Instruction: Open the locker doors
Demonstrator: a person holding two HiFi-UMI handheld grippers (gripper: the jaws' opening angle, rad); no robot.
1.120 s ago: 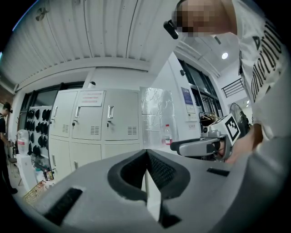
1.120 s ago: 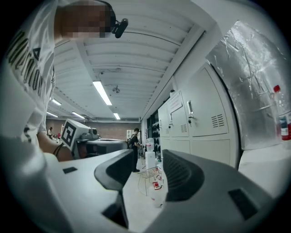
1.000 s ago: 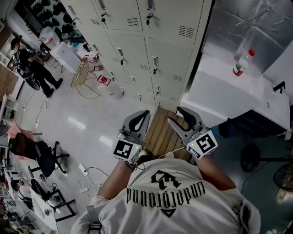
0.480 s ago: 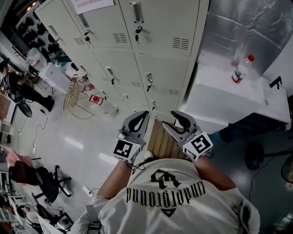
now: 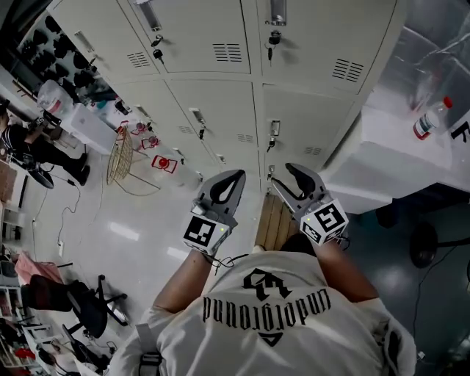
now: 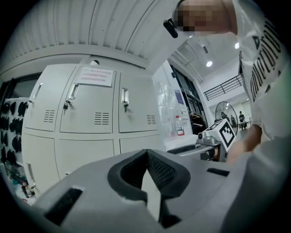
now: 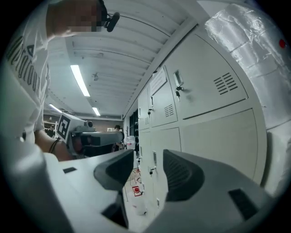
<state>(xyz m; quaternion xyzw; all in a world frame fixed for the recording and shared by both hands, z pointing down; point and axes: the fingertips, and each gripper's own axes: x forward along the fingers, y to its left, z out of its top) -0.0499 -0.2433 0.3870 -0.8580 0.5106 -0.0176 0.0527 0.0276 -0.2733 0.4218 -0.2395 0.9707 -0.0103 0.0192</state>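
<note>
Change: against a second ago, we stand closer to the lockers (image 5: 220,95). Their doors now fill the top of the head view, and both grippers have come forward toward them without touching.

- The left gripper (image 5: 233,180): jaws pressed together at the tips, nothing between them.
- The right gripper (image 5: 285,179): jaws spread and empty. A middle-row handle (image 5: 274,131) shows beyond them, still apart.
- Every door in sight is shut, with keys hanging under the upper handles (image 5: 277,12).

We judge this to be the approach only. No door is opened yet, and that middle-row handle looks the nearest one to take.

Surface and room, left to right:

- a person (image 5: 33,143) standing at the far left;
- an office chair (image 5: 70,305) and loose cables in the lower left;
- a wire basket (image 5: 121,158) on the pale, glossy floor (image 5: 139,228);
- a wooden slatted board (image 5: 270,220) at the lockers' foot, seen between the two grippers;
- a white counter (image 5: 389,161) just beside the lockers at right, bearing a red-capped bottle (image 5: 428,120);
- a foil-wrapped panel (image 5: 433,44) behind that bottle.
</note>
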